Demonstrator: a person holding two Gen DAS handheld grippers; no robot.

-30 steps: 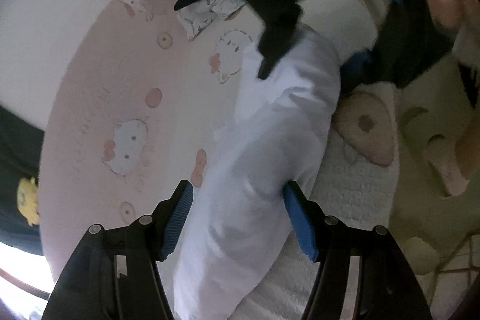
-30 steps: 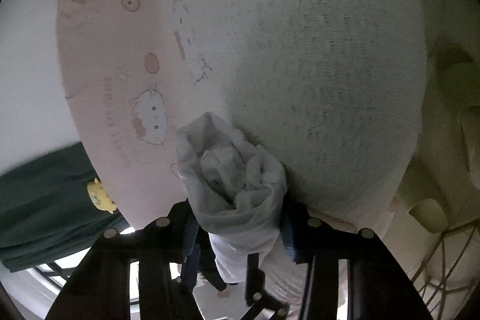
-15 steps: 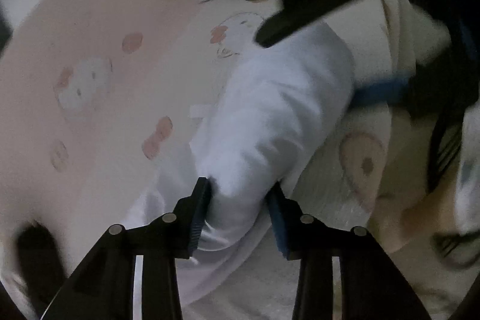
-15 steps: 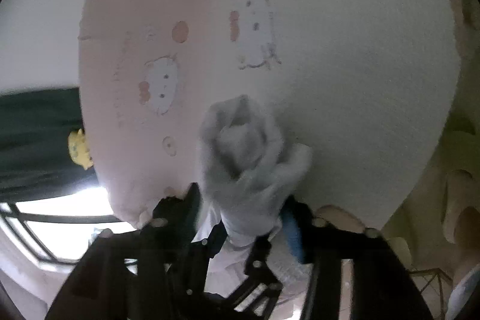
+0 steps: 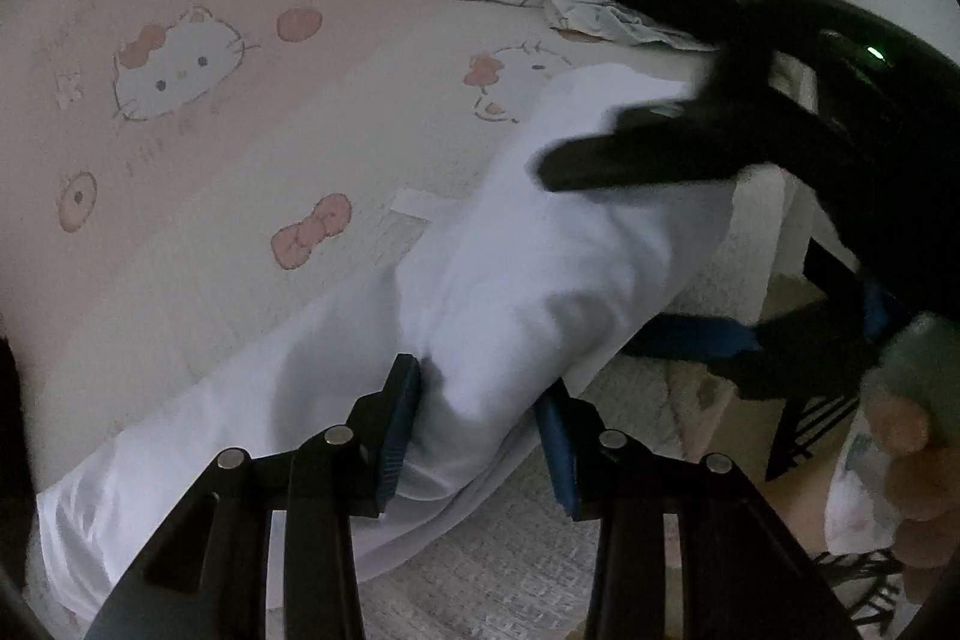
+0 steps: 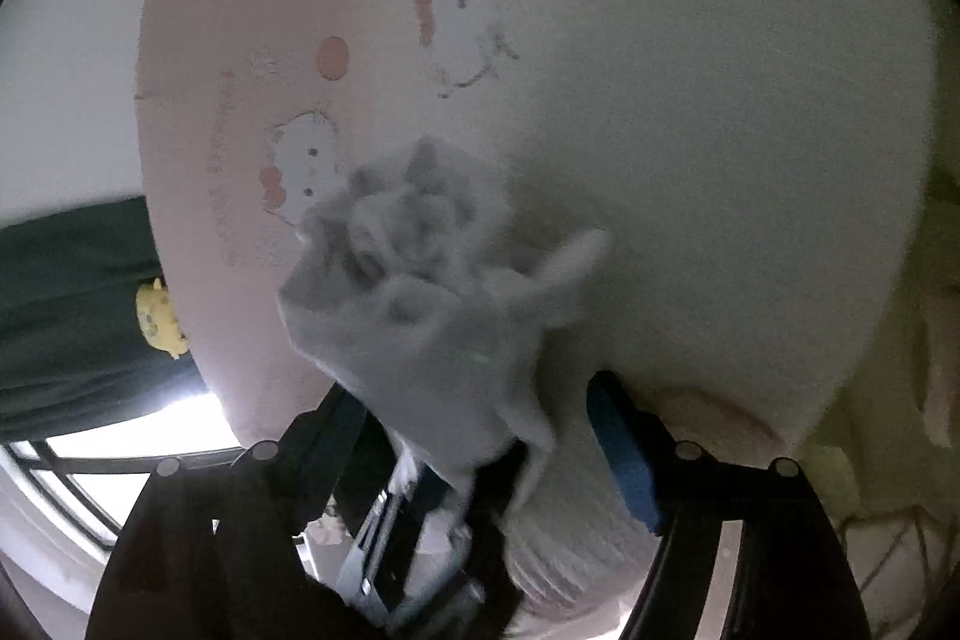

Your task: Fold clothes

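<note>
The left claw (image 5: 480, 430) is clamped on a thick bunched fold of the white garment (image 5: 540, 250), its blue pads pressing the cloth from both sides; the garment runs forward from this claw across the cartoon-cat printed bed cover (image 5: 210, 112) toward the right claw (image 5: 660, 232), seen ahead and to the right. In the right wrist view the right claw (image 6: 480, 436) has just been opening: its jaws stand wide, the blue pad (image 6: 624, 460) is clear of the cloth, and the crumpled end of the white garment (image 6: 420, 292) still lies between the jaws, blurred. A patterned cloth (image 5: 576, 4) lies farther ahead on the bed. The step in hand appears to be a release of the far end after a fold or roll. The next move probably calls for withdrawing the right claw without dragging the loose end, while the left claw keeps the bundle steady for flattening.
</note>
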